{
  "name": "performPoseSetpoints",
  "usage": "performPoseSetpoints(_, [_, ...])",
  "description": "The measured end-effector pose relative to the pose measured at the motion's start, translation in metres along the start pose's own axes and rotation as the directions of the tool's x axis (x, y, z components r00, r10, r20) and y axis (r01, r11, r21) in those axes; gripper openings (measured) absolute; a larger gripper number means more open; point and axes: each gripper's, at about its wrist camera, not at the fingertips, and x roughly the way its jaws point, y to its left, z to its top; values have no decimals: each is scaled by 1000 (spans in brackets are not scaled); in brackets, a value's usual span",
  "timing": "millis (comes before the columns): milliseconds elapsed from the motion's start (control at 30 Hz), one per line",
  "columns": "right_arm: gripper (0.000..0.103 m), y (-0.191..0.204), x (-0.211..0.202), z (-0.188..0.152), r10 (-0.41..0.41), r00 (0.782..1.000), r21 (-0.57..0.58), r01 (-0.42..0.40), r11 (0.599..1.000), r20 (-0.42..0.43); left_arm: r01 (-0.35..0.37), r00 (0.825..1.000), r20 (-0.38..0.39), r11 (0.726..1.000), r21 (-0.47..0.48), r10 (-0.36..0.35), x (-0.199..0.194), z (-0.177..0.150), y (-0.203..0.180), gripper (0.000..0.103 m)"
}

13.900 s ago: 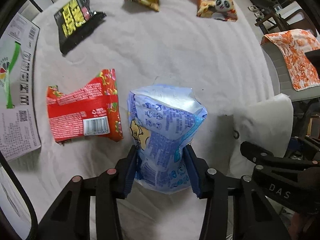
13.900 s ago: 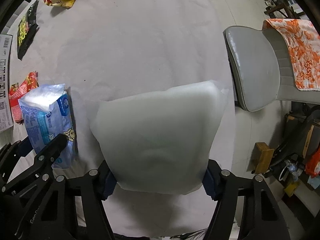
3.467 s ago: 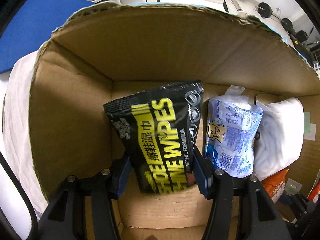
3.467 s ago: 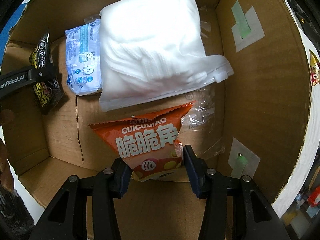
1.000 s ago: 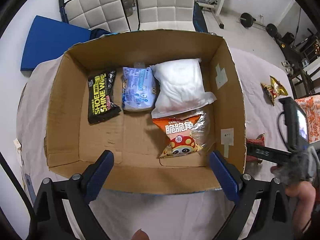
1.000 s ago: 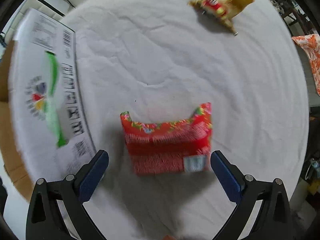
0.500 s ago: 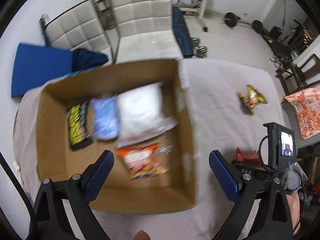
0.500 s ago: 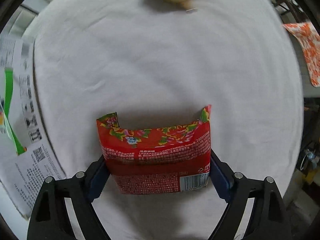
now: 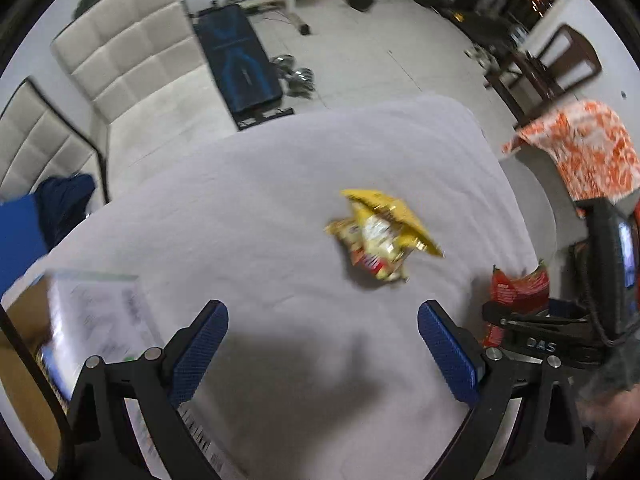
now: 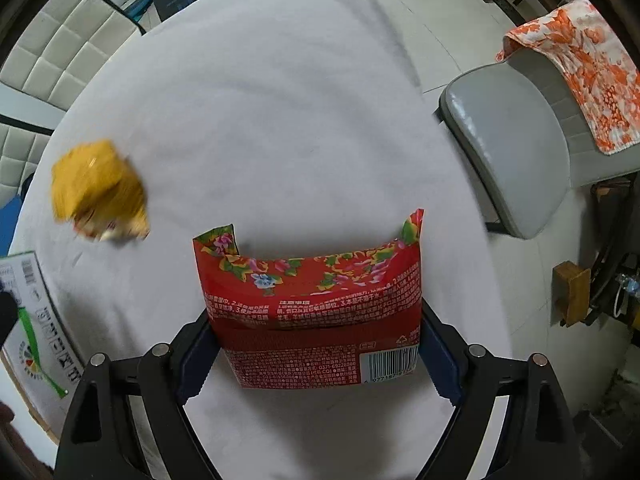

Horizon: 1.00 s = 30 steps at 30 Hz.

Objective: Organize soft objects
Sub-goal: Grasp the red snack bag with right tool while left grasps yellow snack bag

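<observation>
Red packet [image 10: 316,312], formerly on cloth, now clamped in right tool [image 10: 320,344].

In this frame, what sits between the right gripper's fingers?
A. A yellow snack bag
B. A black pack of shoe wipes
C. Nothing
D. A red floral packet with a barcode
D: in the right wrist view, the right gripper has both pads pressed on the sides of the red floral packet, while the yellow snack bag lies loose on the white cloth.

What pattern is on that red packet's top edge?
Colourful flowers on the red packet, clearest in the right wrist view.
</observation>
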Motion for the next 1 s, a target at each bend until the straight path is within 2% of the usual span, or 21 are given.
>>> performPoseSetpoints(167, [90, -6, 0, 16, -5, 1000, -17, 5, 1000, 4, 11, 1000, -25, 998, 64, -9, 32, 24, -22, 97])
performPoseSetpoints(233, [90, -13, 4, 23, -4, 1000, -20, 4, 1000, 6, 1, 999, -36, 997, 82, 2, 43, 32, -31, 91])
performPoseSetpoints(300, [90, -12, 2, 22, 1, 1000, -24, 0, 1000, 10, 11, 999, -54, 996, 89, -6, 52, 38, -36, 77])
performPoseSetpoints(400, [90, -9, 0, 22, 2, 1000, -36, -1, 999, 14, 29, 996, -85, 995, 97, -21, 66, 46, -42, 64])
performPoseSetpoints(467, [90, -1, -2, 18, 7, 1000, -42, -6, 999, 11, 38, 995, -90, 995, 95, -29, 67, 48, -46, 56])
performPoseSetpoints(767, [90, 11, -4, 24, -1, 1000, -78, 2, 997, 14, 18, 999, -52, 996, 90, -13, 61, 45, -46, 44])
performPoseSetpoints(1000, [90, 12, -8, 21, -1, 1000, -96, 3, 995, 25, 31, 999, -28, 999, 18, -31, 43, 26, -27, 35])
